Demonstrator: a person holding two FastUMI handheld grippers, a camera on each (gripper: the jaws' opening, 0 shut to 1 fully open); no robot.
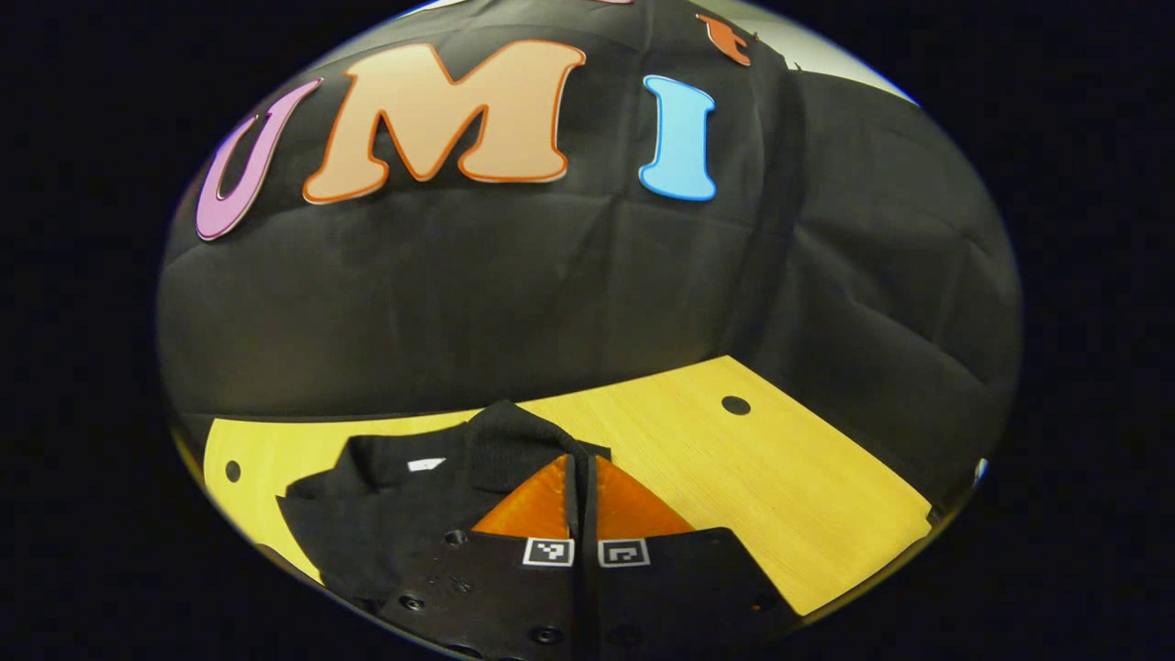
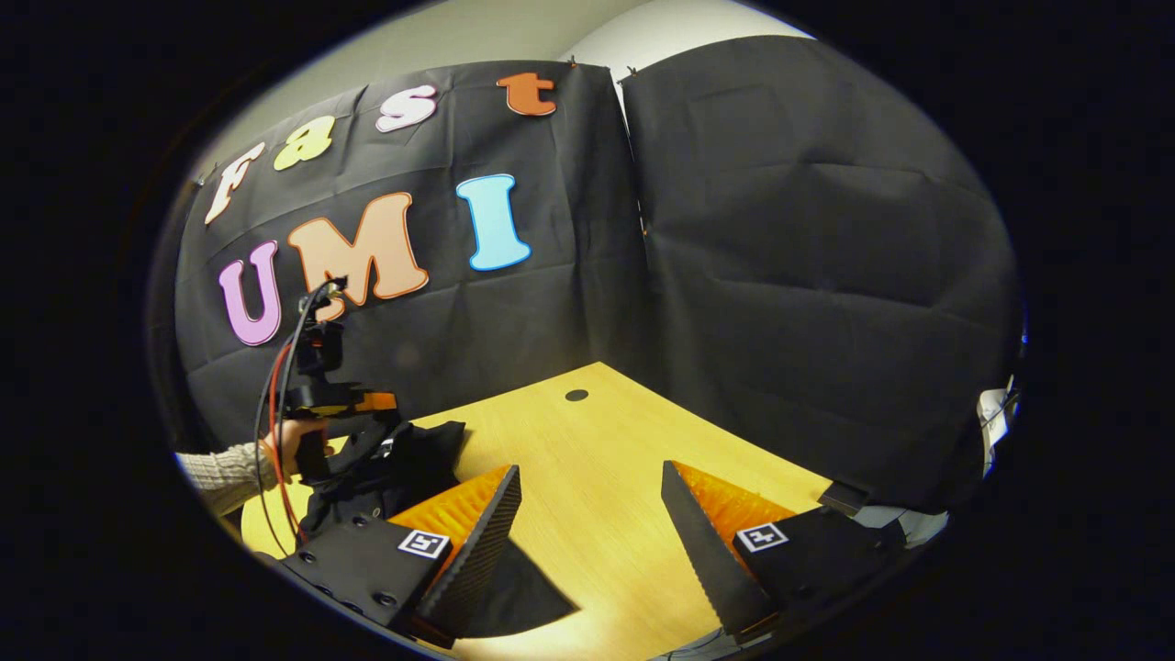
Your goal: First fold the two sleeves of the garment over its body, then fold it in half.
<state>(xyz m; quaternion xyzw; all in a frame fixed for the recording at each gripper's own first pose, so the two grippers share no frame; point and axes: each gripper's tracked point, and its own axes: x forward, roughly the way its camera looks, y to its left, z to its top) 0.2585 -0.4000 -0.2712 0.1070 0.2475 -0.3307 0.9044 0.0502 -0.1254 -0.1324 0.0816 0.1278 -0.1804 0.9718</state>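
Black cloth walls close in a pale wooden table (image 2: 587,514) with a small dark hole near its far edge. At the left of the table lies the black fabric garment (image 1: 386,505), bunched into a rumpled heap with a small white tag at its collar, not spread flat. The left gripper (image 1: 582,477) hangs over it with its fingers pressed together; whether a fold of cloth is pinched between them I cannot tell. In the right gripper view that same tool stands over the heap, held by a hand (image 2: 292,442) in a knitted sleeve. Further right, the right gripper (image 2: 587,523) hovers over bare wood, fingers spread wide and empty. Judging by the heap, some folding seems to be underway, but neither sleeve can be picked out, and the garment's near edge is hidden behind the gripper bodies.
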